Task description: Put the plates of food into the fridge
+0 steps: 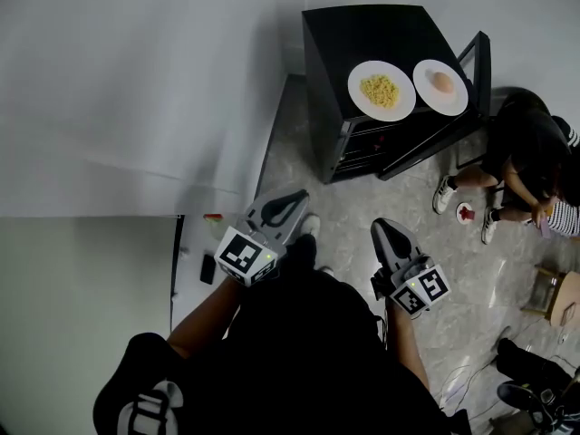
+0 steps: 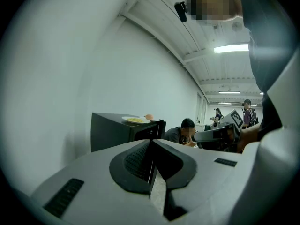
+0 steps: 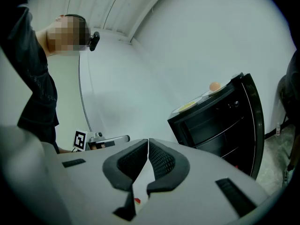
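Note:
A small black fridge (image 1: 362, 125) stands on the floor by the white wall, its door (image 1: 476, 71) swung open to the right. On its top sit two white plates: one with yellow food (image 1: 381, 91) and one with an orange-pink piece (image 1: 440, 86). Both plates show small in the left gripper view (image 2: 136, 120) and the right gripper view (image 3: 187, 106). My left gripper (image 1: 288, 205) and right gripper (image 1: 386, 234) are held near my body, well short of the fridge. Both are shut with nothing between the jaws.
A person (image 1: 530, 166) crouches on the floor right of the fridge door, with a small white dish (image 1: 465, 212) by their feet. A white table edge (image 1: 195, 261) with small items is at my left. Cables and a wooden stool (image 1: 553, 293) lie at the right.

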`<state>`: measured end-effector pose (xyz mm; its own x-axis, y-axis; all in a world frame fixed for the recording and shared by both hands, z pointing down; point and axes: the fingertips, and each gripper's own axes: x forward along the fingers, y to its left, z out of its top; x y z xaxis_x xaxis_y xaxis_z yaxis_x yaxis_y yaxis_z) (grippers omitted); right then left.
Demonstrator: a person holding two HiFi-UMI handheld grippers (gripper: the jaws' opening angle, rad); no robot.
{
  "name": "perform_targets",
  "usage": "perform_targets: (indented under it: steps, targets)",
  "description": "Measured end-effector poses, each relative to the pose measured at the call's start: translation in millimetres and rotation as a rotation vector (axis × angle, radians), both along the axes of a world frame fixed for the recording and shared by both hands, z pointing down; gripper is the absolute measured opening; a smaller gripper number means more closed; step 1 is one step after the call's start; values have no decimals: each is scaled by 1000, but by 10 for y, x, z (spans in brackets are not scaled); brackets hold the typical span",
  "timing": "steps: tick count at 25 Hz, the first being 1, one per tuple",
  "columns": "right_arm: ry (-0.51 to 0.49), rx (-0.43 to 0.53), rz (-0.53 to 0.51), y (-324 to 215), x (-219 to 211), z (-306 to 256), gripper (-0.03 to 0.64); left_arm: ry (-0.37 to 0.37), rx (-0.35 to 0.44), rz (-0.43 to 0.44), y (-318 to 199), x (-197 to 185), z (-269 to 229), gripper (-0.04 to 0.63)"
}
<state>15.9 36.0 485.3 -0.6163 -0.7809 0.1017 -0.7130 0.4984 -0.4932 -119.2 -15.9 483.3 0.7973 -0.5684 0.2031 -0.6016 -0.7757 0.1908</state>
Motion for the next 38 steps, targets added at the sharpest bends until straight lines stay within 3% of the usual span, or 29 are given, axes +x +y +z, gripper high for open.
perform_targets:
  steps: [10, 22, 38]
  targets:
    - [-31, -32, 55, -673, -97, -14, 28, 32, -37, 21, -613, -141, 85, 32]
    - [-74, -31, 125, -1042, 93, -115, 28, 48, -34, 28, -874, -85, 0, 32]
    - [-384, -133, 130, -1704, 409, -32, 28, 18, -3, 5, -1071, 259, -128, 32]
